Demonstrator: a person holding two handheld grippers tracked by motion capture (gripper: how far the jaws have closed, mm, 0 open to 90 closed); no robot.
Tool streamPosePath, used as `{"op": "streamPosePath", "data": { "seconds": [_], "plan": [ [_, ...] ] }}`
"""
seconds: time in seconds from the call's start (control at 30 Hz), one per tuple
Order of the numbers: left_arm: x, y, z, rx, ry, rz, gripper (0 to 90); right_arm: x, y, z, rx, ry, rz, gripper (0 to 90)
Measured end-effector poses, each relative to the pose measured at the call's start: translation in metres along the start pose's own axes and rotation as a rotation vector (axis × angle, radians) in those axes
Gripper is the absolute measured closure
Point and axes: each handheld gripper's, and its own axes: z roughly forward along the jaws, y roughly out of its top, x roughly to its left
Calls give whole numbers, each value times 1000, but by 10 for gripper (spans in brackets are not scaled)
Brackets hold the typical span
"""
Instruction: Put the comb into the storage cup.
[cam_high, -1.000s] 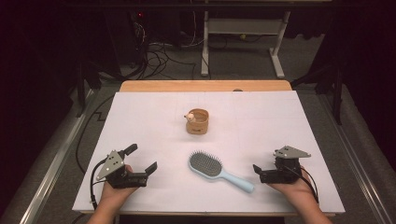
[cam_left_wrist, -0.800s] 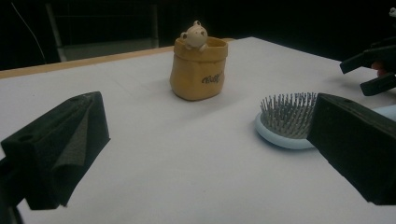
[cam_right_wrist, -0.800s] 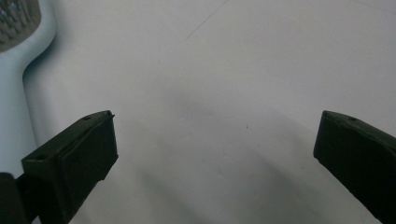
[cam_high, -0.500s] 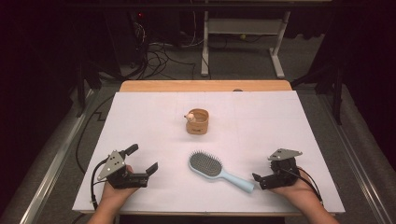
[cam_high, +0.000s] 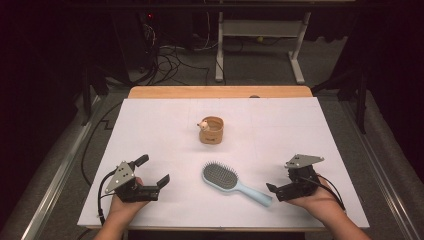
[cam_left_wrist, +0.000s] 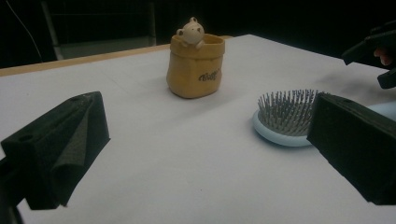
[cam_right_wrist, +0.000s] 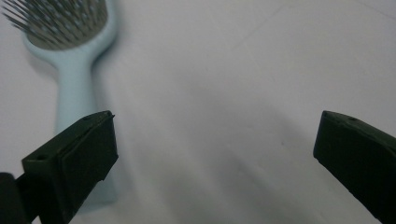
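Observation:
A light blue hairbrush (cam_high: 230, 181) lies bristles up near the table's front, its handle pointing right and toward me. A small tan sack-shaped pot with a bear figure (cam_high: 211, 130) stands mid-table. My left gripper (cam_high: 152, 170) rests at the front left, open and empty; in its own view (cam_left_wrist: 205, 154) the pot (cam_left_wrist: 196, 65) and the brush head (cam_left_wrist: 285, 119) lie ahead. My right gripper (cam_high: 280, 181) is open just right of the handle's end. In its own view (cam_right_wrist: 215, 158) the left jaw sits over the handle (cam_right_wrist: 74, 88), with nothing between the jaws.
A white sheet (cam_high: 300, 130) covers the table, with a wooden strip (cam_high: 220, 92) along the far edge. Cables (cam_high: 170, 55) and a white frame (cam_high: 260, 30) are on the dark floor behind. The right gripper (cam_left_wrist: 373, 51) shows at the edge of the left gripper view.
My right gripper has shifted a little left and toward the front edge, closing on the brush handle's end. The left gripper, brush and pot have stayed put.

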Motion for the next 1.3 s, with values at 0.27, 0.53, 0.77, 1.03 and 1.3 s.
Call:
{"op": "streamPosePath", "data": {
  "seconds": [0.27, 0.53, 0.77, 1.03, 1.3],
  "plan": [
    [-1, 0, -1, 0, 1, -9, 2, 15, 15, 10, -12, 57, -40, 7],
    [-1, 1, -1, -1, -4, -10, 1, 28, 30, 22, -2, 90, -77, 6],
    [0, 2, -1, -5, -5, -7, 2, 37, 43, 31, -11, 117, -100, 6],
    [0, 2, -1, -2, -9, -8, 2, 48, 56, 41, -19, 148, -130, 6],
    [0, 2, -1, -1, -12, -9, 2, 58, 67, 51, -9, 171, -157, 7]
  ]
}}
